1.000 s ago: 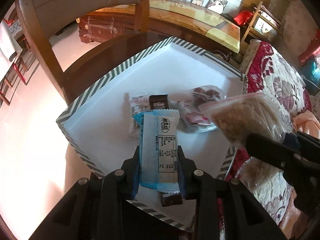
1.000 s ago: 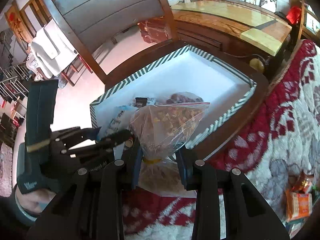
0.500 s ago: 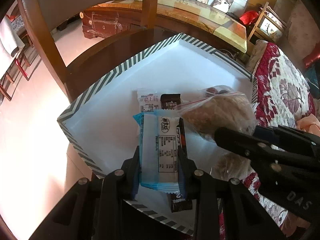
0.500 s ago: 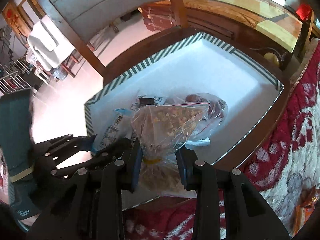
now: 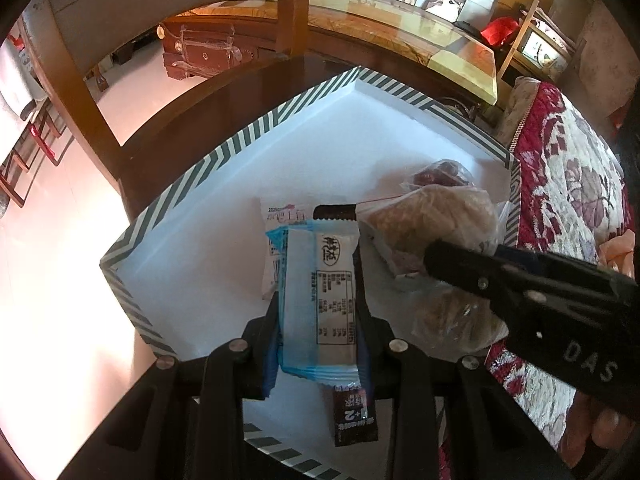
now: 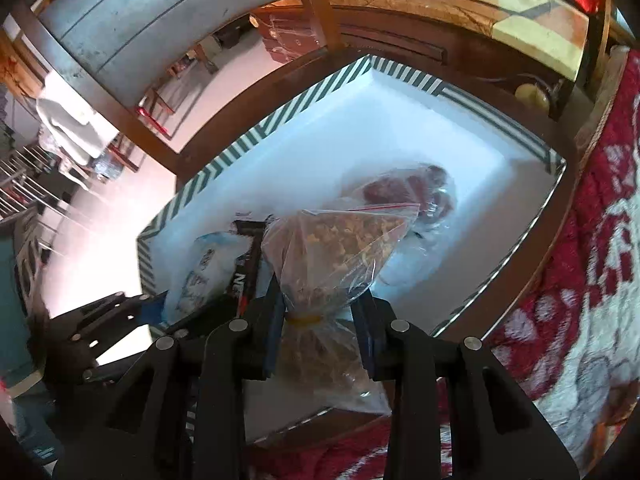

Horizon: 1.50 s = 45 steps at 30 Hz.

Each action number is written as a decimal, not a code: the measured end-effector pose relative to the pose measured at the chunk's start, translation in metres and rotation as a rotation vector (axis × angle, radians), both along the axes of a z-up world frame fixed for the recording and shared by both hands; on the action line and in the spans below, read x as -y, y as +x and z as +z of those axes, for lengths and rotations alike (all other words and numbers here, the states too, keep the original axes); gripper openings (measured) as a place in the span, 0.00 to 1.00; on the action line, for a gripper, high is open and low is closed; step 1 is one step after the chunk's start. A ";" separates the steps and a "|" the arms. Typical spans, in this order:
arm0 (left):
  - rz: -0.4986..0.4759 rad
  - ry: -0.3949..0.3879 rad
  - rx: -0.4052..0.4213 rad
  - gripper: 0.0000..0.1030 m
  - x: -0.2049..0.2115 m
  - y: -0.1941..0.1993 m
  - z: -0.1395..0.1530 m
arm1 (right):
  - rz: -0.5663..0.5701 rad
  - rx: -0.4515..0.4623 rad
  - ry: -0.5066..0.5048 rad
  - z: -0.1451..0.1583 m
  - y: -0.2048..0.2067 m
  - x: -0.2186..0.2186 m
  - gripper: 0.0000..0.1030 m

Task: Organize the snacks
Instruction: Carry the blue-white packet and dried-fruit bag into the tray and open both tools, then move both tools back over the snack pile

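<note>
Both grippers point steeply down over a white shallow box with a dark green striped rim [image 5: 224,148], which rests on a dark wooden chair seat [image 5: 192,128].

The left gripper [image 5: 318,320] is clamped on a pale blue and white snack bar wrapper [image 5: 320,304], its black fingers pressing the long sides while the packet stands lengthwise over the box's near edge. A dark brown snack stick packet [image 5: 354,416] shows just behind and below the wrapper; whether the fingers also pinch it cannot be told.

The right gripper [image 6: 318,322] comes in from the right in the left wrist view. It grips a clear zip bag of tan crumbly snack [image 6: 340,248] at its neck, right at a yellow band. Its jaws have just been easing apart slightly, yet the pads still touch the gathered plastic. The bag's body hangs forward over the box floor.

The right wrist view alone shows the yellow band and a clear bag of dark red dried fruit [image 6: 412,192] lying on the box floor beyond. The left wrist view alone shows the wrapper's printed label, a white packet [image 5: 276,216] under it, and fingers of the person's right hand [image 5: 600,432] at the lower right. A red floral quilt [image 6: 580,264] lies beside the chair.
</note>
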<state>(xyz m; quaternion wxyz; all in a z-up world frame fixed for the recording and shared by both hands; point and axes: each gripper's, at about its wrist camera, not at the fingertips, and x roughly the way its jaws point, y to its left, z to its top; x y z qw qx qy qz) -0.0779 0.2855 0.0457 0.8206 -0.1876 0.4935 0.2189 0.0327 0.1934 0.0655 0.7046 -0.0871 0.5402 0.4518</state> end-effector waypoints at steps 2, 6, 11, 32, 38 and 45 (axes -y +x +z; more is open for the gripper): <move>0.007 0.008 -0.002 0.34 0.000 -0.001 0.000 | -0.004 -0.015 0.013 0.000 -0.001 0.002 0.40; 0.022 0.005 -0.008 0.39 -0.002 -0.005 0.001 | -0.009 -0.008 0.033 0.008 -0.007 0.009 0.48; 0.033 0.026 0.009 0.58 0.001 -0.012 0.008 | -0.014 0.017 0.059 0.022 -0.015 0.022 0.48; -0.069 0.080 0.065 0.80 0.065 -0.006 0.037 | -0.151 0.048 0.089 0.034 -0.030 0.121 0.51; -0.135 0.079 0.063 0.82 0.090 0.003 0.037 | -0.210 0.043 0.085 0.032 -0.033 0.163 0.51; -0.202 0.079 0.057 0.82 0.120 0.012 0.037 | -0.285 0.035 0.063 0.027 -0.030 0.212 0.51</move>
